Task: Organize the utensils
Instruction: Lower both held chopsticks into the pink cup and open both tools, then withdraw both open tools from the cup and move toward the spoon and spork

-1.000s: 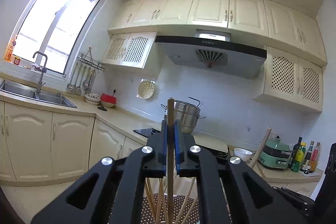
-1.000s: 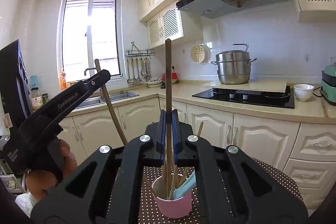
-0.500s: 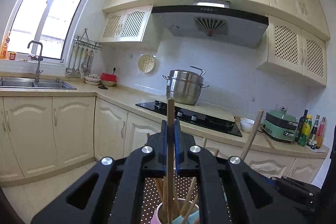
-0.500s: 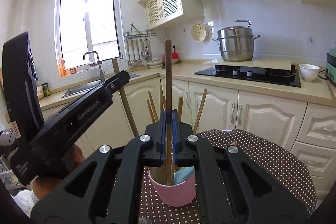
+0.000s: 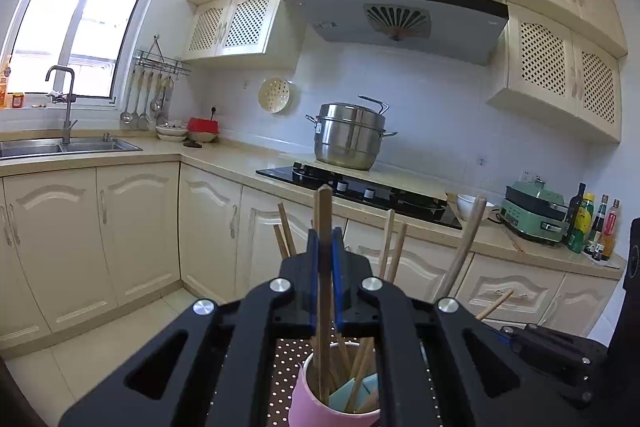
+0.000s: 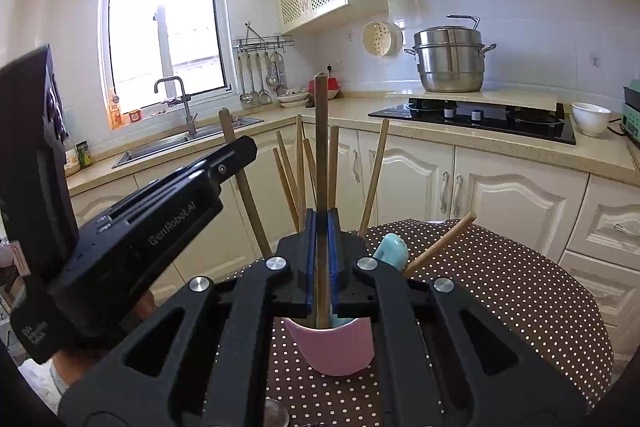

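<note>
Cream cabinets (image 5: 136, 239) and a pale countertop (image 6: 460, 135) are wrapping the room behind a round table under a brown polka-dot cloth (image 6: 500, 287). My own black linkages are covering most of the pink cup (image 6: 336, 347); its base is hiding in the left view, and I cannot make out where the stick tips are landing inside. At 9 o'clock in the right view, my left hand (image 6: 60, 367) is barely showing beneath its tool.

Smooth and glossy, the cup is bristling with slim wooden chopsticks (image 6: 374, 171) and a rounded teal handle (image 6: 390, 247). A steel steamer pot (image 5: 348, 139) is gleaming at 12 o'clock.

My left gripper (image 5: 325, 243) is pinching a flat-tipped wooden stick (image 5: 322, 211) upright over the cup mouth, blue pads nearly meeting. My right gripper (image 6: 322, 227) is likewise clamping a darker round wooden stick (image 6: 321, 131), which is standing vertical, its lower end dipping into the cup.
</note>
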